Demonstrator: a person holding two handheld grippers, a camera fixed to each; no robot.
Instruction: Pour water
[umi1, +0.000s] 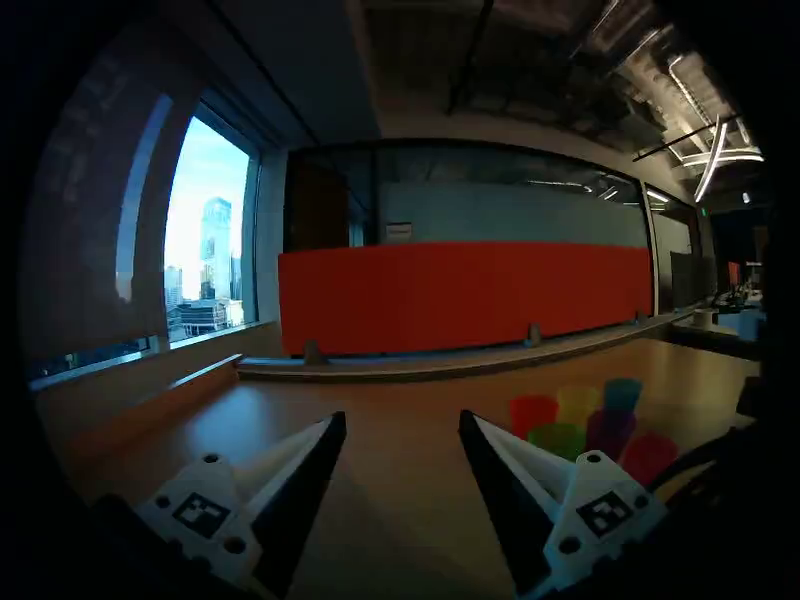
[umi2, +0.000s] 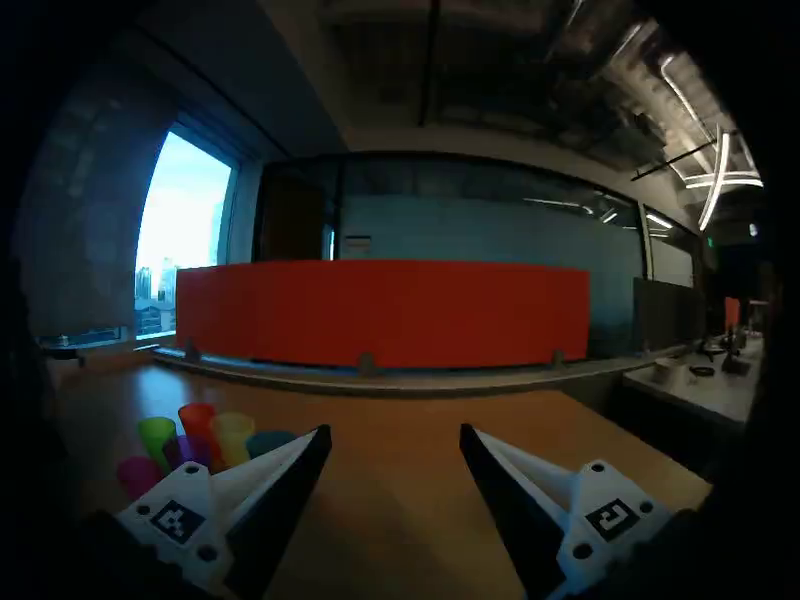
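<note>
Left tool (umi1: 402, 420): fingers spread wide, nothing between them, held level above the wooden surface (umi1: 400, 530) and aimed at 12 o'clock toward the orange partition (umi1: 460, 295); window (umi1: 205, 250) at 10 o'clock. Right tool (umi2: 393, 432): likewise spread and empty, over bare surface (umi2: 400, 530), on the same heading. Cups (umi1: 605, 432): a tight cluster of coloured translucent tumblers, upright on the surface. In the left gripper view they stand at 4 o'clock, just past the right-hand finger. In the right gripper view the cups (umi2: 200, 432) sit at 8 o'clock, the nearest ones partly hidden behind the left-hand finger. The cluster thus appears to lie between the two tools. Contents: too small and dim to tell which cup, if any, holds water. Step in hand, as judged: approach, before any grasp. Handling notes: each tool needs to turn inward toward the cluster until one chosen cup sits centred between its fingers. Favour cups on the outer edge, since the tumblers stand touching or nearly so, and a finger pushed between them could topple a neighbour. Close gently on the mid-wall, as thin plastic is likely to flex and slip. Lift straight up clear of the rest before tilting. Carry the receiving cup well apart from the group, hold its rim just under the pouring lip, and tip slowly.
</note>
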